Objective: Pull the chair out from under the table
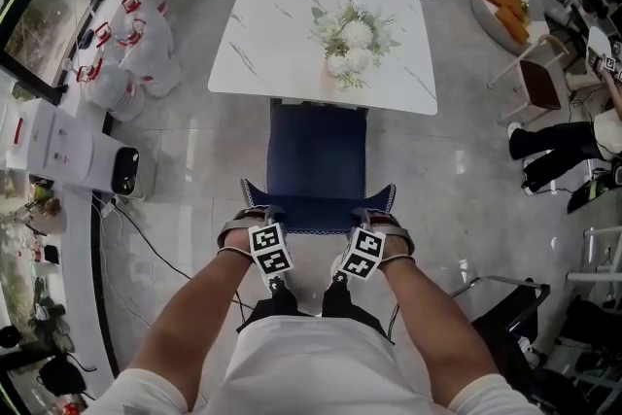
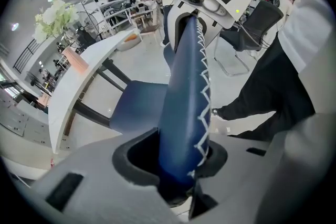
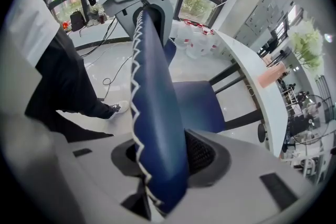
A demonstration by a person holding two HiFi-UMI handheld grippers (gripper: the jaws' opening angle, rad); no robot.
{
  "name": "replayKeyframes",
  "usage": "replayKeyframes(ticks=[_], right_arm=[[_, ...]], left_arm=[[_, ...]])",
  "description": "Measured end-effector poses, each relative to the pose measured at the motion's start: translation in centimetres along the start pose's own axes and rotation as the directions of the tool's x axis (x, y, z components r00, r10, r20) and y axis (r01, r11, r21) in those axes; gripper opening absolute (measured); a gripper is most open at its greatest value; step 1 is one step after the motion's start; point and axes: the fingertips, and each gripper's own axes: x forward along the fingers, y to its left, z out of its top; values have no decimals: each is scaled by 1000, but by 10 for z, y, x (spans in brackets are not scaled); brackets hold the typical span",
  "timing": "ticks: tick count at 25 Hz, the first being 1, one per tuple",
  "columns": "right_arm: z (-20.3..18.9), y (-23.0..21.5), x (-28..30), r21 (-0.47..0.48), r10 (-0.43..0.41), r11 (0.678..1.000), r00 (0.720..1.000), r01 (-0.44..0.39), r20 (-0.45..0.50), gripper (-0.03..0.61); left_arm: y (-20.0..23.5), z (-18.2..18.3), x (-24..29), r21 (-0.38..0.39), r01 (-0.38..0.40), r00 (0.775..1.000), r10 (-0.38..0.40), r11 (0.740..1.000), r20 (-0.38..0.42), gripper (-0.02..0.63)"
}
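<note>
Left gripper (image 1: 255, 213) straddles the left end of the chair (image 1: 316, 160) backrest (image 2: 184, 113), with 1 jaw touching and a dark gap at the other, so it is not yet clamped. The backrest's long axis runs left-right between the 2 grippers. The seat lies beyond it, tucked under the table (image 1: 282, 34). Right gripper (image 1: 381, 215) pinches the right end; the pull should come straight toward the near side
</note>
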Motion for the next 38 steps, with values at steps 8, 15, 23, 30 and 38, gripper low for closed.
replayKeyframes(ticks=[8,15,23,30,38], right_arm=[[-6,37,-3,-22,-23,1000,1000,23,-6,143],[-10,61,-5,-11,-55,998,998,55,-20,149],[-23,108,-1,-56,-72,996,996,69,-55,141],[-23,123,-3,-59,-66,996,995,61,-74,121],[-30,152,-20,-62,-50,997,997,47,-56,118]], left_arm=[[-38,-10,0,51,11,1000,-12,999,6,135],[-62,-16,-1,91,-13,1000,12,996,7,121],[-110,-27,2,112,52,998,-55,992,26,123],[-114,-34,1,109,10,1000,-11,994,4,100],[-150,-34,-9,89,21,1000,-20,996,-11,103]])
